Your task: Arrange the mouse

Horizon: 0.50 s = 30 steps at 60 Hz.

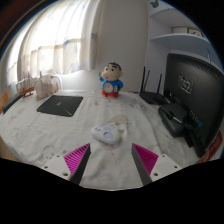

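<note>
The gripper (112,160) is released, its fingers spread apart over a pale cloth-covered table (60,135). The white mouse (106,132) lies on the cloth just ahead of the fingers, not touched. Beyond it stands a cartoon figurine (112,80), with a black mouse pad (60,104) beside. Bright curtains (60,45) hang behind; dark equipment (185,95) stands at the side.

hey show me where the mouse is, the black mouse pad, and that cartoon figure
mouse (106,132): gripper view, on its white top.
black mouse pad (60,104): gripper view, on its flat middle.
cartoon figure (112,82): gripper view, on its body.
</note>
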Each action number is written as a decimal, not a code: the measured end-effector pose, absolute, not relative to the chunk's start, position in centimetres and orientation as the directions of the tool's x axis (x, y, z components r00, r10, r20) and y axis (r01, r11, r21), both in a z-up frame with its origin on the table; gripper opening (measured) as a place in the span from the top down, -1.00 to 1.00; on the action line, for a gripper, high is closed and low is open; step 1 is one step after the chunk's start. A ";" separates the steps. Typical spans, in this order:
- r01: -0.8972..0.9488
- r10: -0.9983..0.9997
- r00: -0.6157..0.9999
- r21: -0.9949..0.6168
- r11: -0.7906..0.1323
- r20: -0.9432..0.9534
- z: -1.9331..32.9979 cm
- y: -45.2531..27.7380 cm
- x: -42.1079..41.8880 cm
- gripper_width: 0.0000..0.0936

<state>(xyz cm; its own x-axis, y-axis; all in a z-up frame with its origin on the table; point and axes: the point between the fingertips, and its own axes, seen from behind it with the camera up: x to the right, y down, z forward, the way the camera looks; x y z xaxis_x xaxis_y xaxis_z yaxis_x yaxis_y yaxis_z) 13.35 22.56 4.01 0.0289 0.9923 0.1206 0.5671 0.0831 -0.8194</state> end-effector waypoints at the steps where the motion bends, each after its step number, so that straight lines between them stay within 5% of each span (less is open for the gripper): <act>1: 0.568 0.993 0.026 -0.819 0.080 0.115 3.7 22.6 13.0 -0.81; 30: 0.581 0.997 -0.019 -0.810 0.074 0.077 -0.2 24.3 2.6 -0.82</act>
<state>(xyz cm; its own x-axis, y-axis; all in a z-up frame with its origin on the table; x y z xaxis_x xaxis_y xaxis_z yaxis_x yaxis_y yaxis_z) 2.61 24.28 -0.22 -0.0192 0.9968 0.0773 0.5811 0.0741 -0.8104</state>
